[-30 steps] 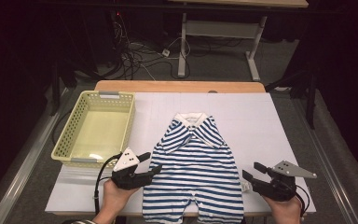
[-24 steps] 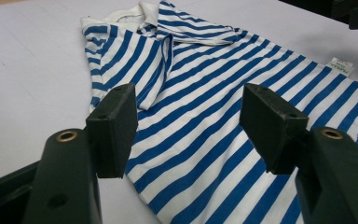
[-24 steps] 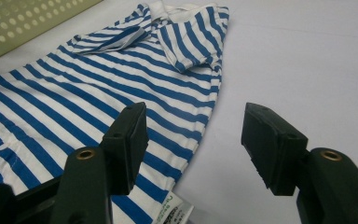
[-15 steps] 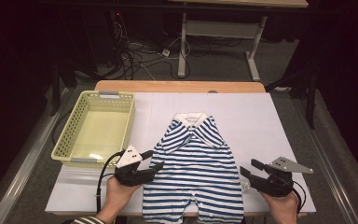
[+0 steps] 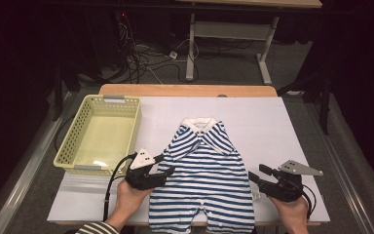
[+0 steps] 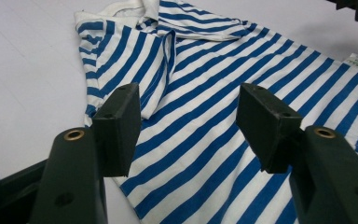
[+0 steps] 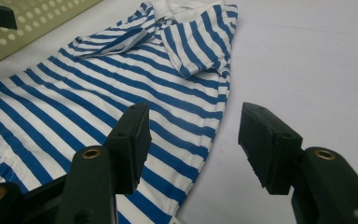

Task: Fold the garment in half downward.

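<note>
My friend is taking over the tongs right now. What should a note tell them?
Left tongs: open, jaws just closing a little, poised at the striped romper's left edge; cloth lies under them, not pinched.
Right tongs: open at the romper's right edge, nothing gripped.
Romper: flat on the white table, collar away from you, sleeves folded in.
Yellow basket: far left of the table, nothing in it.
Done: sleeves tucked in.
Left, probably: grip both sides, finish folding, maybe put it in the basket.

Blue-and-white striped romper (image 5: pixel 204 180) with white collar, pale yellow basket (image 5: pixel 65 156), white table (image 5: pixel 282 126).
</note>
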The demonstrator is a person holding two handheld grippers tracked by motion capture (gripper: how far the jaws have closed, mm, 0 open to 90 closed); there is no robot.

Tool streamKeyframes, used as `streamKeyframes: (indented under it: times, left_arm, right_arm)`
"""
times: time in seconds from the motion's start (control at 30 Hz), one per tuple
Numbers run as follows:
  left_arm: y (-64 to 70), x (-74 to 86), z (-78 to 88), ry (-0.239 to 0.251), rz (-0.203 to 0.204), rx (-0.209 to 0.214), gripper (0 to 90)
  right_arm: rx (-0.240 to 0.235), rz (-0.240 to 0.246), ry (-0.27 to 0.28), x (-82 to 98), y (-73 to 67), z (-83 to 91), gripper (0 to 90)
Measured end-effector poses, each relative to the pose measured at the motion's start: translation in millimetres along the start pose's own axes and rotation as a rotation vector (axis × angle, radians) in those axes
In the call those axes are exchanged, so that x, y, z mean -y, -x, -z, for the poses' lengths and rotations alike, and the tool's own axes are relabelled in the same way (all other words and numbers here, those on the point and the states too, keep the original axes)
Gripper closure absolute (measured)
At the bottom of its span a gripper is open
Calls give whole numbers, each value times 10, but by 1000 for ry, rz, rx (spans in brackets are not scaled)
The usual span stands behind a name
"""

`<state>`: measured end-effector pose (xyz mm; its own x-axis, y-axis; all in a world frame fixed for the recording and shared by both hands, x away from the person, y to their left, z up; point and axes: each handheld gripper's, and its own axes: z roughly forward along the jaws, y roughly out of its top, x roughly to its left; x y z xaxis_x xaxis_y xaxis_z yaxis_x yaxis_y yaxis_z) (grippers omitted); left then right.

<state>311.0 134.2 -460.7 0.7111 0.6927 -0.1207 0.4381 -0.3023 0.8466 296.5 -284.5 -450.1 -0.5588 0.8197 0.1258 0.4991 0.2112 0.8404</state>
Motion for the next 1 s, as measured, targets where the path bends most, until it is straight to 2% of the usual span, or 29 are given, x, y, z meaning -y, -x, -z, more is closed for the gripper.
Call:
streamKeyframes:
  times: [0.23,0.4,0.53,0.73,0.83,1.0]
  left_arm:
    - [-29,-110,-54,-39,9,10,424]
    - [-48,-192,-135,-61,10,22,428]
    - [-82,-255,-199,-78,7,7,428]
    - [-172,-401,-291,-88,28,-16,426]
    - [-221,-511,-394,-119,13,-41,421]
    - [-271,-622,-505,-147,16,-57,411]
  right_arm:
    - [-30,-10,-13,-54,28,-42,470]
    - [-41,10,-57,-132,26,-110,501]
    - [-45,23,-73,-177,28,-145,531]
    - [-53,49,-118,-304,51,-236,593]
    - [-48,59,-153,-402,112,-378,600]
    - [-41,44,-179,-506,181,-516,601]
